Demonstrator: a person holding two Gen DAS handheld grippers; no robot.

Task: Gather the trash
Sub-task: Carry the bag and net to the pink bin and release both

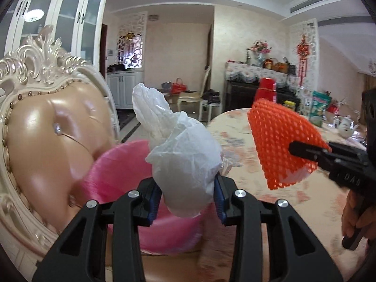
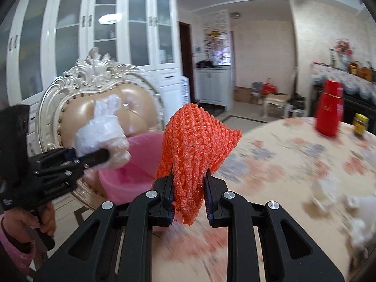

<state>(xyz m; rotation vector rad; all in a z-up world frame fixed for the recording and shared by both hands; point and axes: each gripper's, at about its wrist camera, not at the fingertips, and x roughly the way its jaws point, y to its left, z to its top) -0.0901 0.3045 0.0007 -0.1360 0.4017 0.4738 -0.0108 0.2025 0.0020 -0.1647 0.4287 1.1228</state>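
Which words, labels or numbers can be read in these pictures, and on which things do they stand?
"DAO", only partly legible: raised letters on the right gripper body, seen from the left wrist view.
Raised lettering on the left gripper body: blurred, not readable.
Gold print on the red bottle: too small to read.
Label on the yellow-lidded jar: blurred, not readable.
Green packet on the table: print not readable.

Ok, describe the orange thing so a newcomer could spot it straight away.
Find the round table with the floral cloth. Above its near edge, the right gripper is shut on an orange foam mesh fruit sleeve. Its netted orange weave differs from the crumpled white plastic bag beside it.
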